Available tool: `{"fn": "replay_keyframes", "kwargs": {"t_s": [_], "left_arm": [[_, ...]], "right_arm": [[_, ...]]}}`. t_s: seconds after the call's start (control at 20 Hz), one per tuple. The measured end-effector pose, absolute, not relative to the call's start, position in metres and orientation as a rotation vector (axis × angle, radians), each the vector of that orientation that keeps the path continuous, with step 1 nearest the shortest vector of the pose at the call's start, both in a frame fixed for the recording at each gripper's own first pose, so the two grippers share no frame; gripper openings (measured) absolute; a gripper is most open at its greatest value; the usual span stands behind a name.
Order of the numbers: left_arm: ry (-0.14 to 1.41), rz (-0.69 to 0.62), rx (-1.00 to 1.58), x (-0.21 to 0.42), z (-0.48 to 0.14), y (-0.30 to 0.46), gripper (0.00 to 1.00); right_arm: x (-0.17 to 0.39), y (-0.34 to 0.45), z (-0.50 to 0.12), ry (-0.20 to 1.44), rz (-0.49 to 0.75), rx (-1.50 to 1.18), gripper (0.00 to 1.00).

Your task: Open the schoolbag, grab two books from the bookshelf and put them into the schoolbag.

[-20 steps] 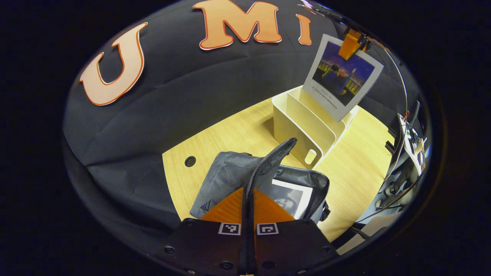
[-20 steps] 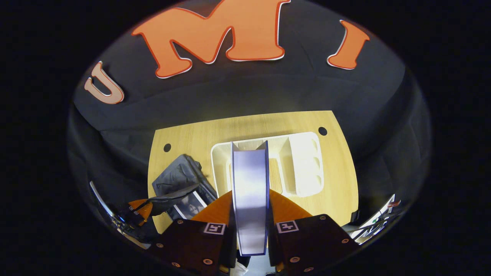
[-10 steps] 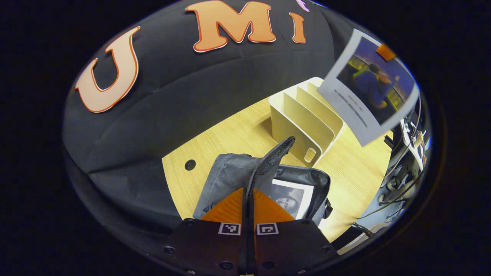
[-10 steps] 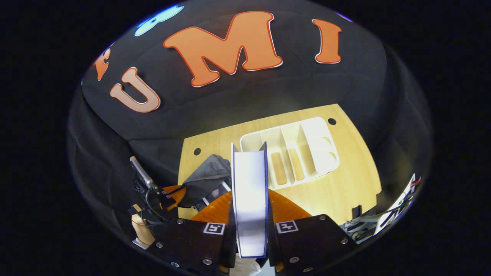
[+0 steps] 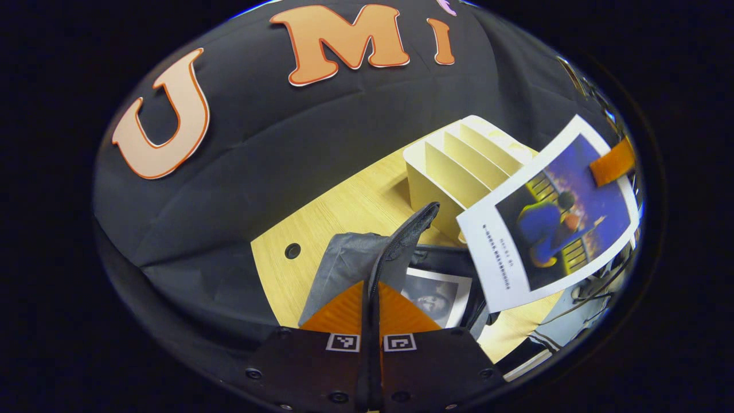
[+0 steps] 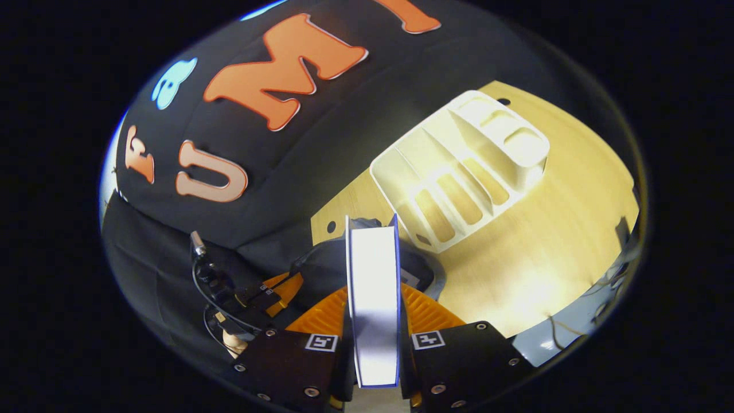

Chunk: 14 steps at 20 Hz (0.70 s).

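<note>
The left tongs (image 5: 371,287) pinch the raised flap (image 5: 408,238) of the grey schoolbag (image 5: 344,264), keeping its mouth wide on the table (image 5: 344,206); 1 book (image 5: 438,295) already lies inside; the right tongs (image 6: 373,304) clamp a 2nd book (image 5: 550,229), blue-covered, hanging just above the opening, with the white bookshelf (image 5: 453,166) standing bare at the far right; the step in hand appears to be the final loading; the next move likely calls for lowering this book edge-first into the mouth, clear of the flap, before spreading the right tongs.

Both views look down, sharing bookshelf (image 5: 453,166) and table (image 6: 527,252).
</note>
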<state>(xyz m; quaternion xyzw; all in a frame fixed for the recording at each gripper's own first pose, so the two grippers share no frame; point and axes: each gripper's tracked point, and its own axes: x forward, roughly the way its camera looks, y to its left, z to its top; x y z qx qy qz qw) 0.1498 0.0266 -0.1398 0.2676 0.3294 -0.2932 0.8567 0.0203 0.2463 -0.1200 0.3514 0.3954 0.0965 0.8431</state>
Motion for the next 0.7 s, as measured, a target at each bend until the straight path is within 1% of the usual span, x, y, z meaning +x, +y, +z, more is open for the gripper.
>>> {"fn": "replay_keyframes", "kwargs": {"t_s": [0.25,0.45,0.6,0.7], "left_arm": [[0.691,-0.614,0.592,0.151,-0.135,0.021,0.01],[0.678,-0.614,0.625,0.154,-0.128,0.018,0.01],[0.675,-0.616,0.628,0.154,-0.124,0.014,0.01],[0.669,-0.616,0.626,0.153,-0.12,0.013,0.01]], "right_arm": [[0.035,0.271,-0.185,0.828,0.202,0.993,0.32],[0.047,0.3,-0.23,0.832,0.193,1.11,0.32],[0.066,0.33,-0.249,0.812,0.19,1.197,0.32],[0.075,0.345,-0.263,0.803,0.178,1.204,0.32]]}}
